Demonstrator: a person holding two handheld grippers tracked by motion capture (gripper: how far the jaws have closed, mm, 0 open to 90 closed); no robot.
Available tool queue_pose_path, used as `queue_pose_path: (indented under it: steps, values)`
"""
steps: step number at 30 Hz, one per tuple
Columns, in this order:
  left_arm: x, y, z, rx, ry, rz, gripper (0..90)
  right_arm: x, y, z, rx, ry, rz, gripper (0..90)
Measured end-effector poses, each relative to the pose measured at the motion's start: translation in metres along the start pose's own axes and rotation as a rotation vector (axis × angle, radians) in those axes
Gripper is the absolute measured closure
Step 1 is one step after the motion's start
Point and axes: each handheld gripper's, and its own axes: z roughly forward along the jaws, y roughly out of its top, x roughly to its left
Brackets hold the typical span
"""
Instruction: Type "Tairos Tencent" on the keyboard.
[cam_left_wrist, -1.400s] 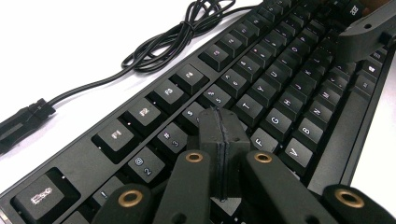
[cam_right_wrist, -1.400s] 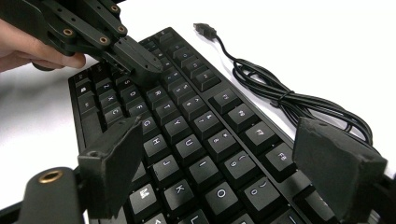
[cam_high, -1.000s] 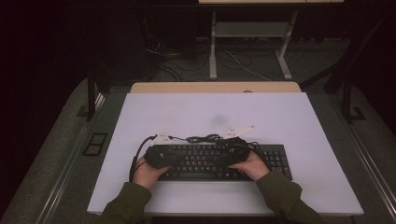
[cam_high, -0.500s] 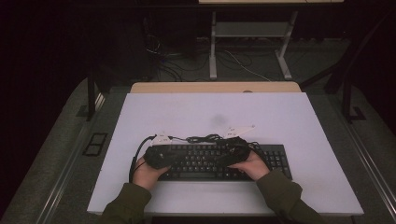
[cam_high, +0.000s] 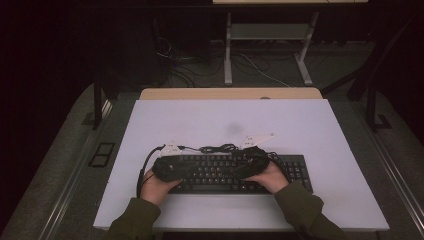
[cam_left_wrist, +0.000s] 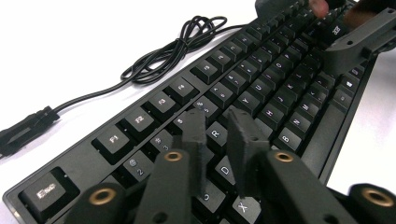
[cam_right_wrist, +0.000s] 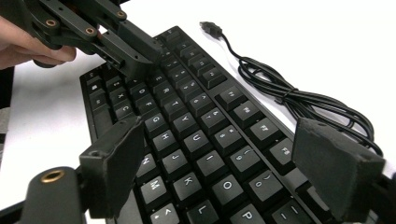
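Nothing has shifted since the earlier frames but your left gripper (cam_left_wrist: 217, 128): its jaws have just been opening, now a narrow gap, nothing between them, tips over the E and R keys. Your right gripper (cam_right_wrist: 233, 158) is spread wide, empty, above the keyboard (cam_high: 292, 167). Keyboard lies lower centre of the high view on the white table (cam_high: 200, 120); its cable (cam_left_wrist: 173, 49) is coiled just behind.

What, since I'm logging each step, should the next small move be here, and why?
Probably lower the left gripper a little onto the keys just beneath it. Its jaws have just been opening to a narrow gap with nothing between them, poised over the R and D keys of the black computer keyboard. The right gripper hangs wide open above the keys farther along, gripping nothing.
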Motion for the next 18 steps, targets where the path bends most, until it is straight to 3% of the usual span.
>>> queue_pose_path:
  steps: [18]
  values:
    - [0.0008,-0.0057,-0.0052,-0.016,0.023,-0.039,43.3,0.0074,0.0003,-0.0005,0.01,0.058,-0.02,51.1]
